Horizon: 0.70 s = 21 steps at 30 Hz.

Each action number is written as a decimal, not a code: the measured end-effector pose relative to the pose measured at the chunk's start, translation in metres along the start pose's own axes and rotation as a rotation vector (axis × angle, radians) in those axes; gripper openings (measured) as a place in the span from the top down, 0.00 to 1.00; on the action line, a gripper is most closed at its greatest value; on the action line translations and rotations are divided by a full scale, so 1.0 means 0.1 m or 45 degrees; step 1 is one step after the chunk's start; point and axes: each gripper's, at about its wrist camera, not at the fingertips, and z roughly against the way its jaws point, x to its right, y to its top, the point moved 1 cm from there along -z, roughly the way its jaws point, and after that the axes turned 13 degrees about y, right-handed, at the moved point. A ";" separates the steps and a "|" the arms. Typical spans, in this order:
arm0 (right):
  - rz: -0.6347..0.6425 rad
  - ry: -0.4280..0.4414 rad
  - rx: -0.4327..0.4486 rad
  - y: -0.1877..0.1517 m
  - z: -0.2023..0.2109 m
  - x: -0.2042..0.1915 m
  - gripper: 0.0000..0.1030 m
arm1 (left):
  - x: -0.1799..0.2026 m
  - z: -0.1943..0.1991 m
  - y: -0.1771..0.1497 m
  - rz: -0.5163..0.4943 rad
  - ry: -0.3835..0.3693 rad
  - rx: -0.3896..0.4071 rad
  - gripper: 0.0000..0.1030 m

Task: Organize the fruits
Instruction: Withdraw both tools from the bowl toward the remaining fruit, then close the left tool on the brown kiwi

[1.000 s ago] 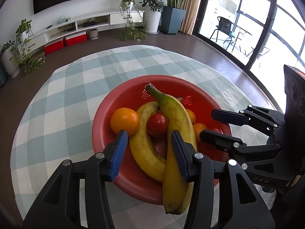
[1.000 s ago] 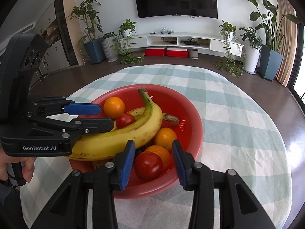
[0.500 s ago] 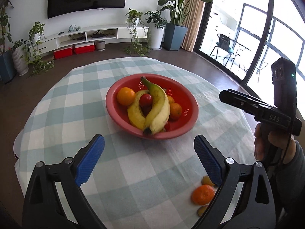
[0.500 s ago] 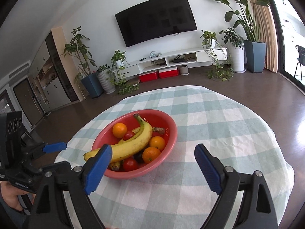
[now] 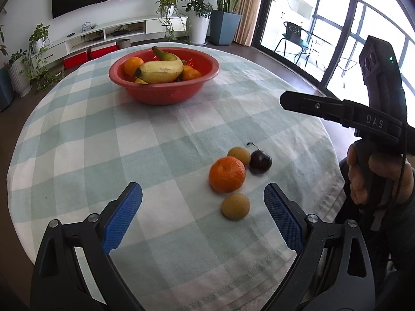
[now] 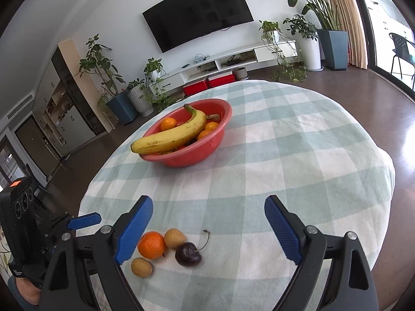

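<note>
From the left wrist, our left gripper gaped wide and empty over the checked cloth; a tangerine, two small tan fruits and a dark cherry lay near, the red bowl far. From the right wrist, our right gripper stood wide too, gripping nothing, same fruit cluster near left

A white wall at the top of the right wrist view carries a dark curved television. Below it runs a low white media shelf with two red boxes on the dark brown floor. Potted plants line the wall. In the upper right of the left wrist view, tall black-framed glass doors let in bright daylight, beige curtains beside them, a black chair outside
</note>
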 end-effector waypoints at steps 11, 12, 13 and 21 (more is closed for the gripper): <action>0.035 0.000 -0.060 -0.22 0.03 -0.14 0.22 | 0.21 -0.13 -0.15 -0.026 -0.051 -0.036 0.29; 0.029 0.000 -0.057 -0.22 0.03 -0.13 0.22 | 0.22 -0.15 -0.15 -0.032 -0.051 -0.043 0.35; 0.025 0.001 -0.053 -0.23 0.04 -0.12 0.23 | 0.24 -0.16 -0.15 -0.036 -0.050 -0.048 0.36; 0.030 0.008 -0.058 -0.24 0.03 -0.11 0.24 | 0.26 -0.27 -0.15 -0.049 -0.047 -0.070 0.55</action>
